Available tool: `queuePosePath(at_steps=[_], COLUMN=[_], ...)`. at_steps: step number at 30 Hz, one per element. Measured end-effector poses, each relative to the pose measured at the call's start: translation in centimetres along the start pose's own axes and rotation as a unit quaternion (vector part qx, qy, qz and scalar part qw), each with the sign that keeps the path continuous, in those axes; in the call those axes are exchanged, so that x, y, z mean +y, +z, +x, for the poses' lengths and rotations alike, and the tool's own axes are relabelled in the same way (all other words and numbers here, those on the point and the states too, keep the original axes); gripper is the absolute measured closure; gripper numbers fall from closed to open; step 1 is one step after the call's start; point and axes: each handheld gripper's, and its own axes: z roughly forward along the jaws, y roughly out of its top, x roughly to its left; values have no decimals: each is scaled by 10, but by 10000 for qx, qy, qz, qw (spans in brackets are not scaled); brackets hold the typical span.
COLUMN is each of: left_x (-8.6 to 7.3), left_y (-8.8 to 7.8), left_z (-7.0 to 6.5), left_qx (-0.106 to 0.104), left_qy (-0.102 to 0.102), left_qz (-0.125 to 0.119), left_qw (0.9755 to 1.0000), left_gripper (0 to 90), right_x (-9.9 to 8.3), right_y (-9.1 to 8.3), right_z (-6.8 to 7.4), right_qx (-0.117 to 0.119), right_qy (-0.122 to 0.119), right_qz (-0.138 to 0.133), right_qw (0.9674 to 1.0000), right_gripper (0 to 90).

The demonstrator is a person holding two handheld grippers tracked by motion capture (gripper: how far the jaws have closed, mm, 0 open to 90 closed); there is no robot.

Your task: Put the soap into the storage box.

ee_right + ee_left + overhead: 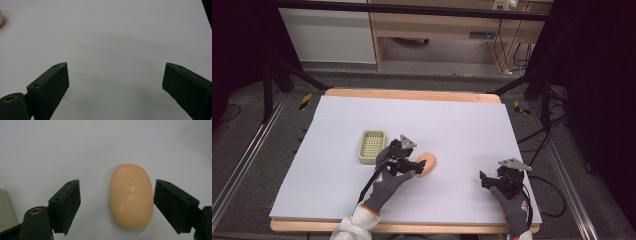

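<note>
A peach-coloured oval soap bar (pixel 428 163) lies flat on the white sheet (pixel 462 130) near the middle. In the left gripper view the soap bar (pixel 131 196) lies between the two black jaws, nearer the right-hand one, and touches neither. My left gripper (pixel 413 165) (pixel 116 188) is open around it, low over the sheet. A pale green slotted soap dish (pixel 372 146) stands just left of that hand; its corner (pixel 5 210) shows at the view's left edge. My right gripper (pixel 485 179) (pixel 116 72) stands open over bare sheet at the front right, holding nothing.
The white sheet covers a wooden table (pixel 412 94) whose edge shows at the back and front. A sliver of the soap bar (pixel 1 18) shows at the top left of the right gripper view. Beyond the table stand black frame legs, cables and a wooden desk (pixel 437 25).
</note>
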Motion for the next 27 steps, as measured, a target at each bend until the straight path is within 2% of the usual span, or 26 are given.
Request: queuePosePath(at_steps=[7,13,19,27], left_x=[0,1,-1,-3], left_y=[12,19,28,36], left_z=[-6,-9,-15,-13], left_qx=[6,-59,-68,-78], left_qy=[117,89,173,144], left_qz=[171,189,308,405], left_qw=[9998,9998,9994,9990], left_gripper=[207,207,204,203], right_x=[1,1,1,1], right_y=[0,-1,-3,-1], right_z=[1,1,2,3], right_qx=[-2,-4,-31,-35], right_qy=[-16,-29,-77,-87], right_qz=[-10,-24,-62,-11], right_qw=[10000,10000,9999,10000], right_gripper=[74,74,74,74])
